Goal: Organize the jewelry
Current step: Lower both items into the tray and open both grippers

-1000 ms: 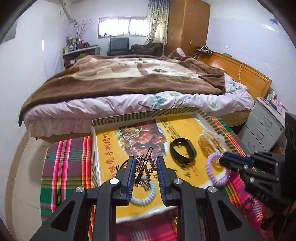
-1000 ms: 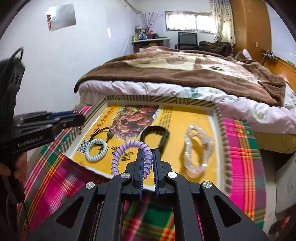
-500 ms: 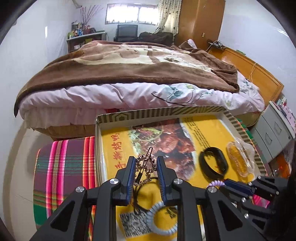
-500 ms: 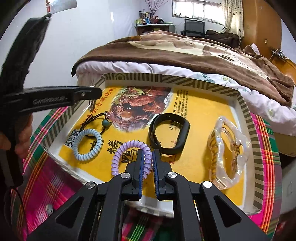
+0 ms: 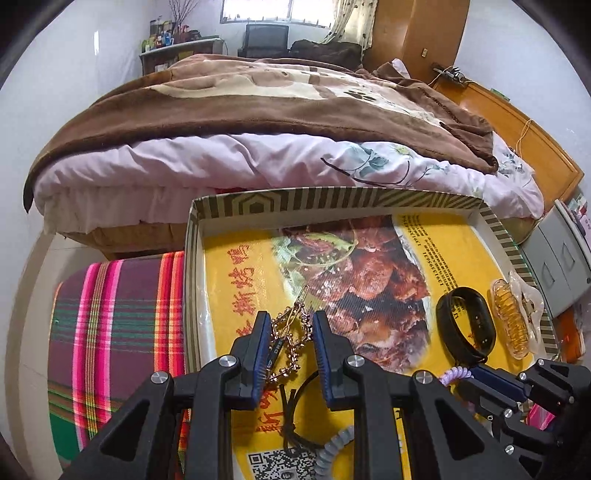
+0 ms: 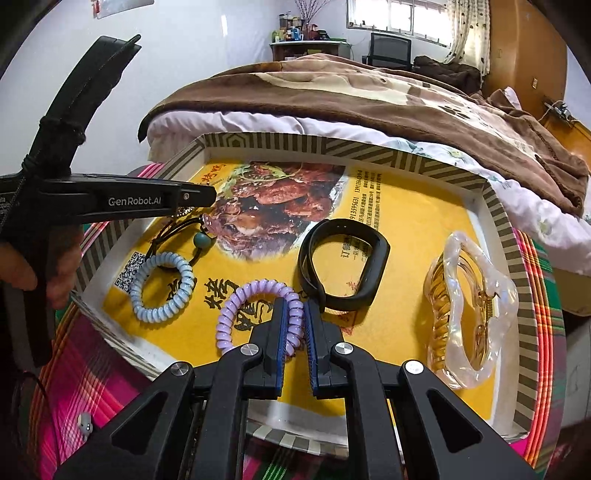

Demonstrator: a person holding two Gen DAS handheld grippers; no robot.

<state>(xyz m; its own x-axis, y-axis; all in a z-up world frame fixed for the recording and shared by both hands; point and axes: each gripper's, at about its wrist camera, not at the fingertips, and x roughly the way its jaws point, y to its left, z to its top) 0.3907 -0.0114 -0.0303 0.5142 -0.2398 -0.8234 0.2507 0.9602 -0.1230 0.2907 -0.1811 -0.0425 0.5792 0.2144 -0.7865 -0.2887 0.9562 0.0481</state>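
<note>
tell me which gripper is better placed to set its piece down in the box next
Right, probably. The right gripper already has the purple coil band low over the box floor; the left gripper's gold chain hangs higher.

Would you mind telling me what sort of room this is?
Most likely a home bedroom: a bed with a brown blanket, a wooden wardrobe and a grey drawer unit beside it.
</note>
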